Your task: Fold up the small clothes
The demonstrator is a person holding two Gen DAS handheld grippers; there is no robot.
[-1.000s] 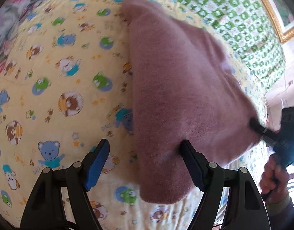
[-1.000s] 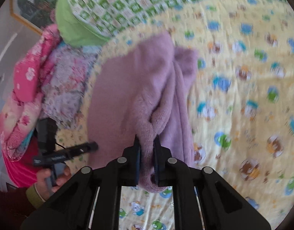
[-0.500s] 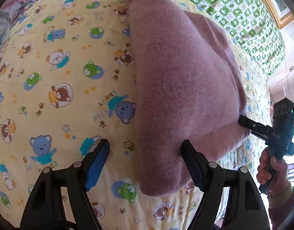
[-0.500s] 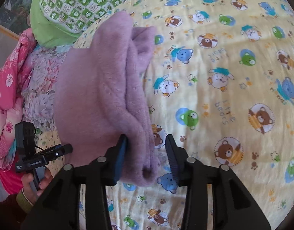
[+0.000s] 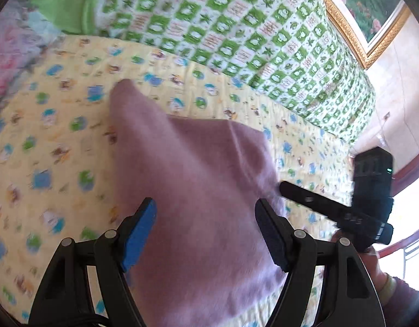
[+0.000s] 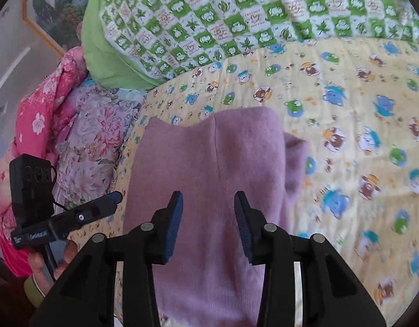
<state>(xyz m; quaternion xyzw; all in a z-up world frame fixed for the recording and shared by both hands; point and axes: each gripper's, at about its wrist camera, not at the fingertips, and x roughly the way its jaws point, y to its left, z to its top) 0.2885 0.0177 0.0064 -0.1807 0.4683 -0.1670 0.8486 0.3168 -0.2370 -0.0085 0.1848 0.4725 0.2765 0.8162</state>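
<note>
Risk starts at the left gripper [image 5: 205,234], its fingers wide and closing slightly over the mauve knit garment [image 5: 198,196] lying folded on the bear-print bed sheet [image 5: 45,141]: they could snag it. Right gripper [image 6: 208,226], half-spread, empty and narrowing, may drag the fold open.

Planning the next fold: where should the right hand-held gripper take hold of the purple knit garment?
Probably at the purple knit garment far right corner, where a thick folded flap sticks out past the edge. Come from the right over the bear-print sheet; that raised edge gives the fingers something to pinch.
</note>
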